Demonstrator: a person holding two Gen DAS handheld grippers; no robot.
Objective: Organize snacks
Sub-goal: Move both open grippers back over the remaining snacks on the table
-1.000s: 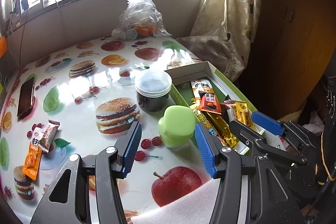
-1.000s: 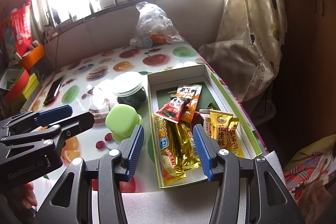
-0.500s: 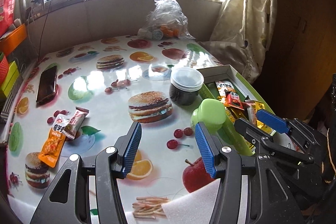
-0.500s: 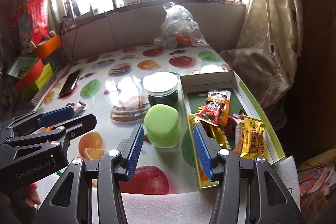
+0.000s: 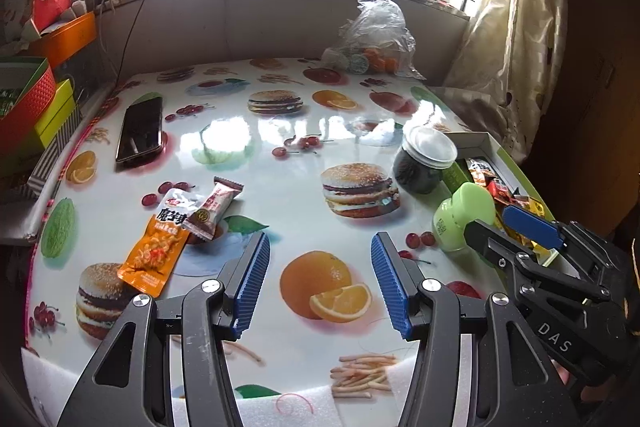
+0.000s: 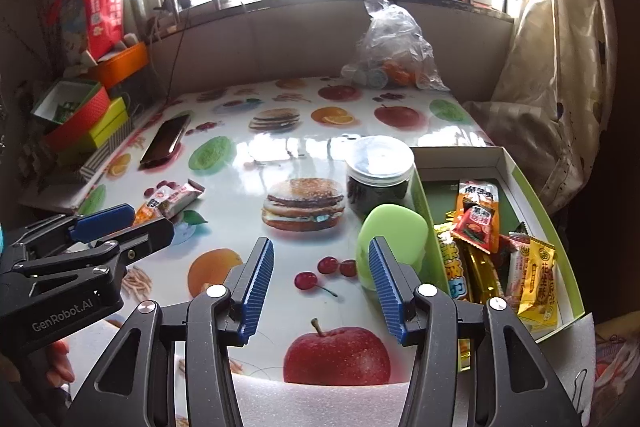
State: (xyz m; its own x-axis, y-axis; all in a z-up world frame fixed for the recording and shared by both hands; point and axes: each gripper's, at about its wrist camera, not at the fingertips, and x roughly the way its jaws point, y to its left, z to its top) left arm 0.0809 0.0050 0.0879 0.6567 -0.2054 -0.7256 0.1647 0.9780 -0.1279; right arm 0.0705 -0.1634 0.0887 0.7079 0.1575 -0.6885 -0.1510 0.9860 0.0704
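The left gripper (image 5: 320, 279) hangs spread and empty, its ribbed blue pads over the glossy, fruit-printed tablecloth (image 5: 280, 163); the right gripper (image 6: 320, 279) is likewise parted on nothing. Left of the left gripper lie two crinkly packets — an orange snack pouch (image 5: 154, 255) and a brown-and-white wrapper (image 5: 212, 209) overlapping it. At the right, a rounded green container (image 6: 390, 241) and a clear-lidded dark jar (image 6: 378, 173) sit just beside the white-walled cardboard box (image 6: 460, 159) — foil snack packs (image 6: 480, 223) piled inside.

Tablecloth (image 5: 280, 155) fruit-and-burger print; green container (image 6: 390, 239); orange packet (image 5: 154, 257).
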